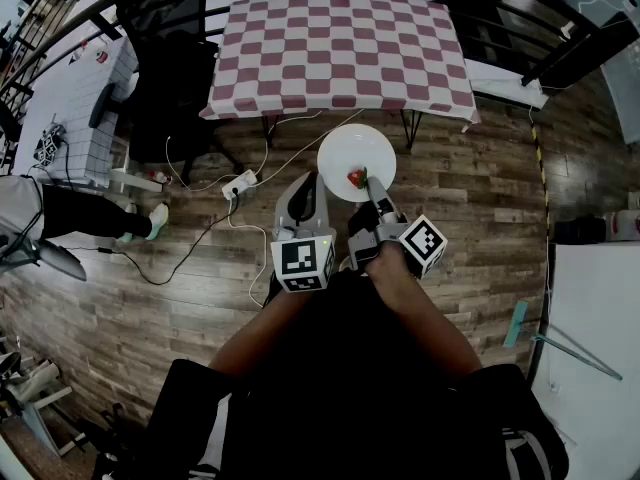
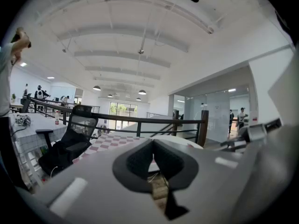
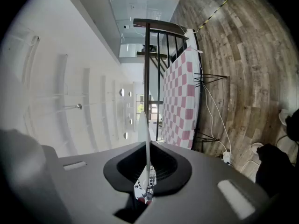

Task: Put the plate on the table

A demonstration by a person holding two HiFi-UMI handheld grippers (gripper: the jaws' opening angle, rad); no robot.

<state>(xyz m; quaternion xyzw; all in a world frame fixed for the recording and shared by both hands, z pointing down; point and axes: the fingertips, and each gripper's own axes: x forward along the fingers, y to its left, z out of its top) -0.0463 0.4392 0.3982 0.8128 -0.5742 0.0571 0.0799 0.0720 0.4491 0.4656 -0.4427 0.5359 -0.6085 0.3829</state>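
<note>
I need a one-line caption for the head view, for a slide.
The right gripper holds a white plate by its rim above the wooden floor, before the checkered table.

Count for your entry. Grippers: two, your left gripper (image 1: 305, 183) and your right gripper (image 1: 367, 180). Marker cubes (image 1: 303, 261): two, one per gripper. Plate (image 1: 352, 150): one. Checked bench (image 1: 340, 53): one. White bench (image 1: 70, 98): one, at the head view's left. Office chair (image 1: 165, 68): one, black. Power strip (image 1: 240, 186): one, on the floor; its cables overlap too much for you to count. Bystander (image 1: 90, 216): one nearby. The distant figures in the left gripper view are too small to count.
</note>
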